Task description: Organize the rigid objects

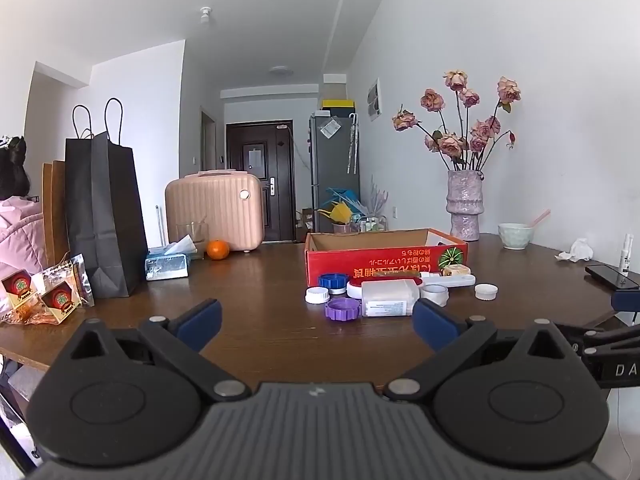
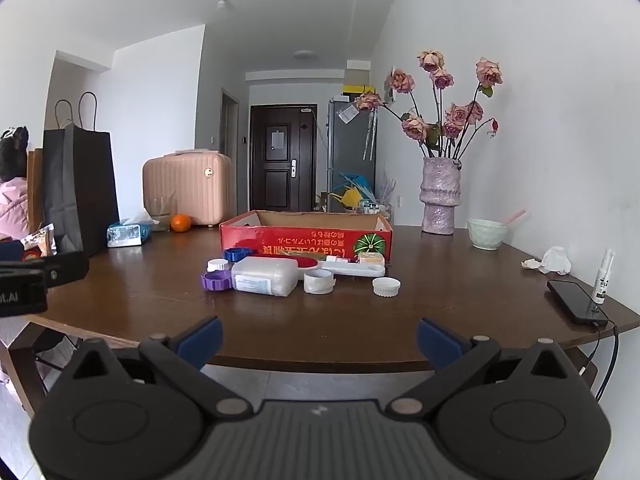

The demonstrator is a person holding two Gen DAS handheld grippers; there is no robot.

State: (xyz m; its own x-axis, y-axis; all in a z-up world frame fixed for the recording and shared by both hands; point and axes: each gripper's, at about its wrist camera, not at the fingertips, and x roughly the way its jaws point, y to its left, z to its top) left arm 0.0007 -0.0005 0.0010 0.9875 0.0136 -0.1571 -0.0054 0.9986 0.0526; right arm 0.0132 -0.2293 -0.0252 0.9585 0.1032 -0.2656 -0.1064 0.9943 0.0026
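Since both my left gripper [image 1: 316, 322] and right gripper [image 2: 319, 340] gape empty, I judge the plastic jar [image 2: 265, 277] light, stiff, slippery; I'd pinch its flat sides

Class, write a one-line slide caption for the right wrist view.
Open right claw faces lids, a white jar and a red box on the brown table.
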